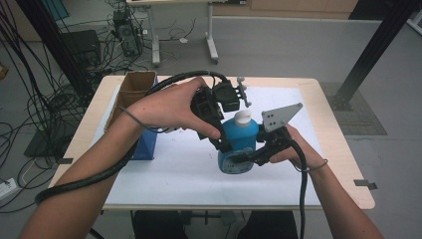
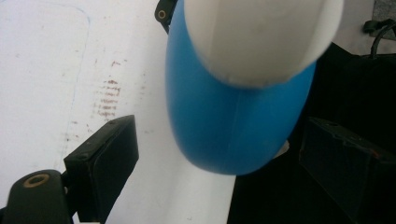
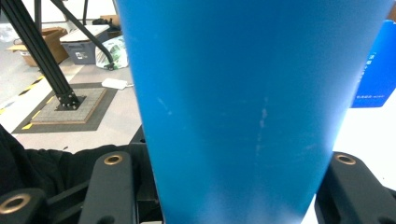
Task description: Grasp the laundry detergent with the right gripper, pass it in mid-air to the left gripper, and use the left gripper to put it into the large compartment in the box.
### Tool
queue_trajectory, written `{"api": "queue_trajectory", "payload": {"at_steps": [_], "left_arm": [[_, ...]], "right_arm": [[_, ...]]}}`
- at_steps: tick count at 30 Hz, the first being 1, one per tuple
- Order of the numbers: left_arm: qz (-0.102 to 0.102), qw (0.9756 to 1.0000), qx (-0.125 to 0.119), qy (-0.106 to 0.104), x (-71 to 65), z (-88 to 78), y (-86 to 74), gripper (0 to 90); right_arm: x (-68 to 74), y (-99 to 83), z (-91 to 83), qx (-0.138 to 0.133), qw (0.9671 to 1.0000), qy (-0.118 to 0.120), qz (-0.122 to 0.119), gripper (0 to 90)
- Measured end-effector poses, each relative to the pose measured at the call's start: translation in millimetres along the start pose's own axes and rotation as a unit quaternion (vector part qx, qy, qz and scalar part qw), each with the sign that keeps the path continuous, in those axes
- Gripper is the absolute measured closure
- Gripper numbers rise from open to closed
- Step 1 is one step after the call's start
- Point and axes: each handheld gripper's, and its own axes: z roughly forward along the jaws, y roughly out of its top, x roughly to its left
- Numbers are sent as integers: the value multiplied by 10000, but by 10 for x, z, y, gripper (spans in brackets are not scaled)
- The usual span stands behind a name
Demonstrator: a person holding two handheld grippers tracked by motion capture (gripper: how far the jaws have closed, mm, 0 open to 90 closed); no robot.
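A pale wooden table (image 1: 333, 129) fills the middle of the high view, topped with a white sheet (image 1: 169, 174) that bears faint reddish marks in the left gripper view. At centre frame stands a blue bottle (image 1: 239, 144) with a white cap (image 1: 242, 117). The right gripper (image 1: 249, 158) is clamped on the bottle's lower body from the right — the left gripper (image 1: 224, 145) comes down over its top, jaws spread apart on either side, not pressing. Left of centre sits a blue box (image 1: 147, 144) beside an open cardboard box (image 1: 134, 87). Beyond, a grey floor (image 1: 298, 50) carries tangled cables (image 1: 30, 99) at upper left, a desk's legs (image 1: 211, 40) at top, and a black frame post (image 1: 373, 50) at upper right.
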Motion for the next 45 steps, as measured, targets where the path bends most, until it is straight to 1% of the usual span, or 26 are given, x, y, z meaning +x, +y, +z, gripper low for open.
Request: {"api": "queue_trajectory", "payload": {"at_steps": [5,6,15,19,31,35,45], "left_arm": [[35,10000,6,-24,-18,29,34,120],[69,10000,14,-24,-25,41,51,120],[118,9999,40,-28,-44,60,94,120],[151,9999,49,-51,-62,78,124,120],[219,9997,38,-59,-94,84,177,120],[221,9997,8,-70,-101,84,183,120],[217,9997,29,-61,-99,81,180,119]], "right_arm": [[7,24,24,-11,10000,28,-25,443],[9,28,30,-8,10000,37,-24,443],[9,48,58,-25,10000,76,-43,443],[7,63,85,7,9999,102,-71,443],[2,62,128,28,9999,129,-41,443],[3,61,135,32,9999,147,-41,443],[2,55,145,49,9999,149,-41,442]]}}
